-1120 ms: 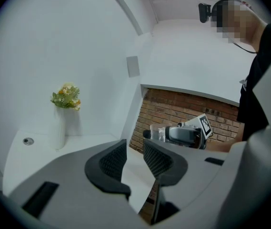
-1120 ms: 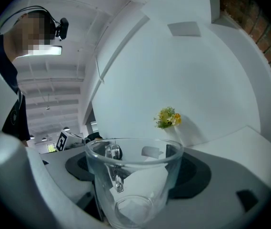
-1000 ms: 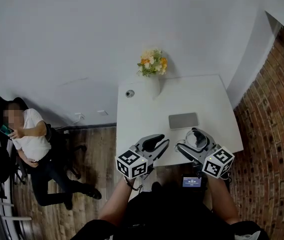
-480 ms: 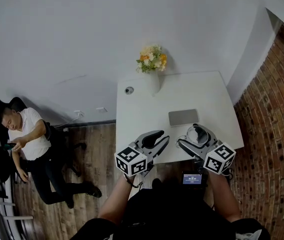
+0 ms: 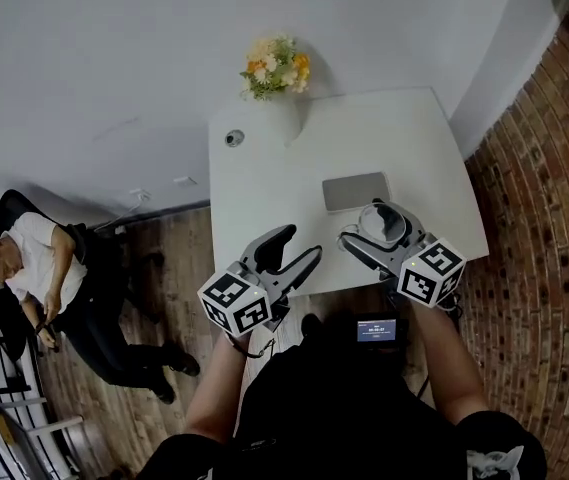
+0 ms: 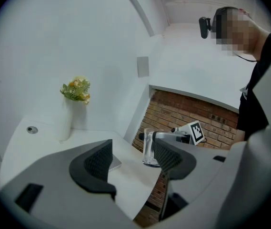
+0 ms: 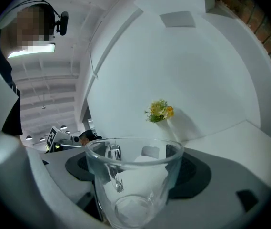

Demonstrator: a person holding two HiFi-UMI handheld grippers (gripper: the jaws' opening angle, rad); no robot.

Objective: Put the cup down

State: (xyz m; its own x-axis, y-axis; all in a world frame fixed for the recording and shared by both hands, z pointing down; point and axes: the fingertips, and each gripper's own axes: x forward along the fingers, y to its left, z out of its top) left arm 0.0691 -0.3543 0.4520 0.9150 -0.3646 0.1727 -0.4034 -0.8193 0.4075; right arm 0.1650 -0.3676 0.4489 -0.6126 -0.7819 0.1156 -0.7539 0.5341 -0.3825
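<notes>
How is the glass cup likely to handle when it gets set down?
The cup looks like clear, smooth glass: probably stiff, slippery and breakable. Its wide, flat base suggests it would stand steadily. Its handle should stop it rolling.

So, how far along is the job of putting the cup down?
Done: the glass cup is over the white table, close to its edge. In hand: the right gripper holds it between its jaws. Left: stand it down and release. The left gripper is empty, its jaws opening.

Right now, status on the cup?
Left gripper empty, jaws opening. Right gripper shut on the cup, at near edge of table. Grey slab just beyond it.
</notes>
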